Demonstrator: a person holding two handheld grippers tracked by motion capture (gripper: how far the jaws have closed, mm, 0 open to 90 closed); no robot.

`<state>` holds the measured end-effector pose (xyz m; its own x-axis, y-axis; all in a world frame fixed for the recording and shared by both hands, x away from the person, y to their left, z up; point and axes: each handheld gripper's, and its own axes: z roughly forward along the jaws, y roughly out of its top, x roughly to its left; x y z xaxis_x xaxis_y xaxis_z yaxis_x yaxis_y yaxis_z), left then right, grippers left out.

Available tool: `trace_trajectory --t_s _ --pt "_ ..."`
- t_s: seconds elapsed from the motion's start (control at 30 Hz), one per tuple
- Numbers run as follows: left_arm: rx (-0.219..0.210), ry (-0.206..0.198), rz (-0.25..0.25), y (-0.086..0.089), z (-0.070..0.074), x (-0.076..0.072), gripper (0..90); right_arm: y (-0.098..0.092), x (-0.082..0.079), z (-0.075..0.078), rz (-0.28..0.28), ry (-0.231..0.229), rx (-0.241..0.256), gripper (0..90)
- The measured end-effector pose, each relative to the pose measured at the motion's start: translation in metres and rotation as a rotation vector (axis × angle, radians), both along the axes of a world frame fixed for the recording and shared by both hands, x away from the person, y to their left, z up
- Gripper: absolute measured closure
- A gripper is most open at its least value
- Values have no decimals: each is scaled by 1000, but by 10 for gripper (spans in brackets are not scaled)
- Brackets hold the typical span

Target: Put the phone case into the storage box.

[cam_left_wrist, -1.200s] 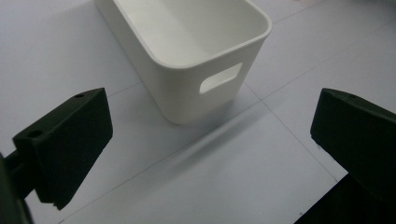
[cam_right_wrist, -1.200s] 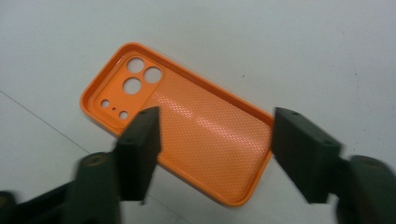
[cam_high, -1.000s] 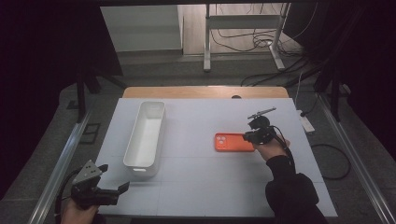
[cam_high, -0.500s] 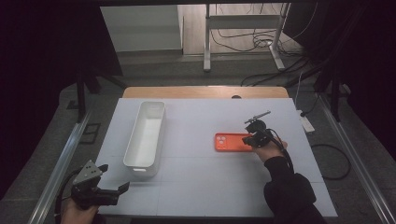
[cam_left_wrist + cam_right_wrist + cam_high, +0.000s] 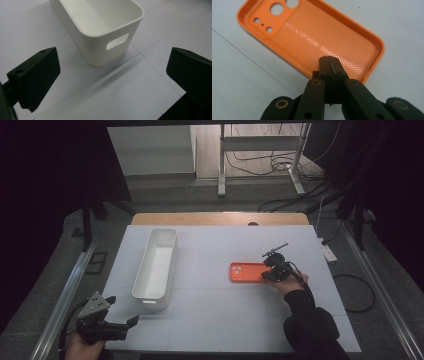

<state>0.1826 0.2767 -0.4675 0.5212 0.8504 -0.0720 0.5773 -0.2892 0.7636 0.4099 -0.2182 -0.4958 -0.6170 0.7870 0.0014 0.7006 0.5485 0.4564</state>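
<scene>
Your right gripper [image 5: 270, 271] sits at the right end of the orange phone case [image 5: 246, 272], which lies flat and hollow side up on the white table [image 5: 220, 320], right of centre. In the right gripper view the jaws are pressed together over the case's [image 5: 317, 40] near long rim, with the rim seemingly pinched between them; the camera cut-outs lie at the far end. Your left gripper [image 5: 120, 329] hovers over the table's near left corner, its jaws spread wide with nothing between them; in the left gripper view they frame bare table and the near end of the white bin [image 5: 105, 27]. That bin [image 5: 156, 265] stands lengthwise left of centre, its interior bare, a handle slot cut in the end wall facing you. It is well apart from the case, with open tabletop between the two. The left gripper is just beside the bin's near left corner, so the bin wall is the nearest obstacle on that side. Free surface extends in front of the case toward you, beyond it to the wooden strip [image 5: 220, 218] along the far edge, and to its right up to the table's edge. A metal rail [image 5: 65, 295] runs along the left side, close to your left hand [image 5: 82, 350]. Cables [image 5: 350, 285] lie on the floor past the right edge.
</scene>
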Motion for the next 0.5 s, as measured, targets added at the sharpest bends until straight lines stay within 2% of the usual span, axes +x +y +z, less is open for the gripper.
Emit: trace_trajectory --t_s 0.27,0.5 --pt "0 -1 -1 0 0 0 0 -1 -6 0 1 6 4 893" --pt "1 -2 -2 0 0 0 0 1 -15 0 36 32 14 893"
